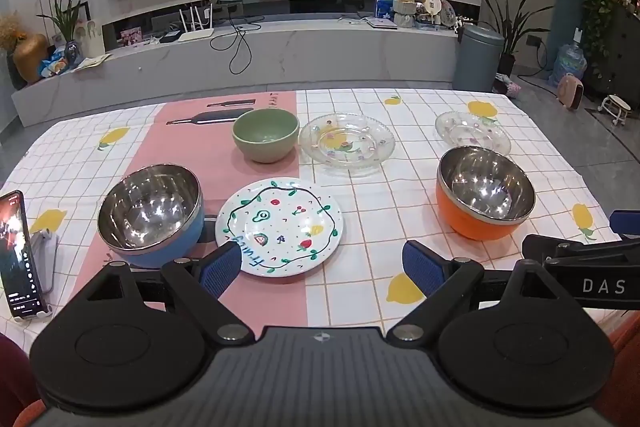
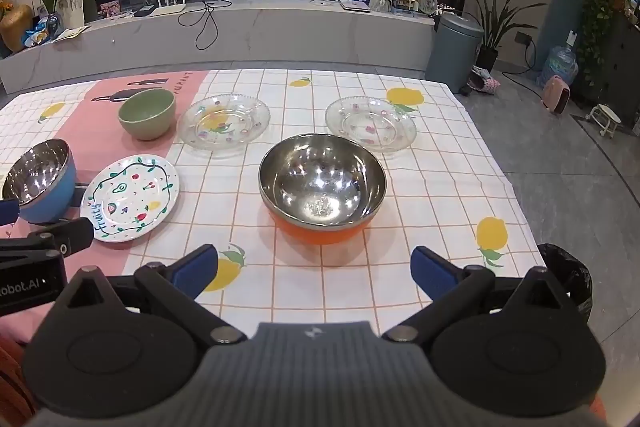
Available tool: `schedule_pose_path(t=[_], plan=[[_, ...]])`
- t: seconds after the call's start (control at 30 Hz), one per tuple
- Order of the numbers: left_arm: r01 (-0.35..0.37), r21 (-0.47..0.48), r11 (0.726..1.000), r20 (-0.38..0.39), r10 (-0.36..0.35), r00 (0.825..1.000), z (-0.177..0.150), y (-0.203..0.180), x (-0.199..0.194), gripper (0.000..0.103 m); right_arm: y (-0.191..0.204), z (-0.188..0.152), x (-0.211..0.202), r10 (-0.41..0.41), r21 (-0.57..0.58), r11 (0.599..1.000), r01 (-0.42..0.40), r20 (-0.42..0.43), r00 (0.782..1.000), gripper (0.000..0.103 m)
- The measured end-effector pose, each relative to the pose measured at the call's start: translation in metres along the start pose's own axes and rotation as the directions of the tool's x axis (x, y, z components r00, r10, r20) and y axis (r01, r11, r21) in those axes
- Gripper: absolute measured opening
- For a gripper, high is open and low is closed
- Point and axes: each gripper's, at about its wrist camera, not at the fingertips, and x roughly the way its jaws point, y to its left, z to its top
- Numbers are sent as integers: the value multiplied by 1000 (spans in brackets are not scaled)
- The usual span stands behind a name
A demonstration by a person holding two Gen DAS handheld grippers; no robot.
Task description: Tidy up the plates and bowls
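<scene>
Tablecloth (image 2: 320,163) first, the biggest thing out there: white checked fabric with orange grid lines and printed yellow lemons, spread flat ahead of both sets of jaws, with a smooth pink panel down its left part. Next in size, the orange bowl (image 2: 320,187), round, its shiny steel lining throwing reflections, sitting dead ahead of the right gripper (image 2: 314,271), whose jaws stand wide apart with nothing between the ribbed blue pads. Its twin in shape, the blue bowl (image 1: 150,213), steel inside too, sits just left of the left gripper (image 1: 320,269) and beyond its left pad; those jaws are spread wide as well and grip nothing. Straight ahead of the left jaws lies the white plate (image 1: 280,225), flat and glossy, painted with a wavy green vine, small fruits and the word "Fruity"; its near rim looks to run behind the left pad, though contact is hard to judge from this angle. Farther out, two clear glass plates with beaded edges and tiny flower prints: the left glass plate (image 1: 347,141) and the right glass plate (image 2: 370,123), the latter just behind the orange bowl. Smallest dish, the green bowl (image 1: 266,135), matte ceramic, beside the left glass plate. Far left of the left jaws, a lit phone (image 1: 18,255) leans on a stand.
</scene>
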Motion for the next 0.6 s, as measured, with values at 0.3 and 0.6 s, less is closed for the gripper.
schedule_pose_path(t=[0.3,0.6], plan=[[-12,-8,1000,-15,12,1000,-2,3,1,103,3,-1,1,9,-4,1000,-9,-9,1000,100],[-13,-19,1000,-14,13,1000,-3,7,-2,103,9,-2,2,22,-14,1000,-23,-18,1000,100]])
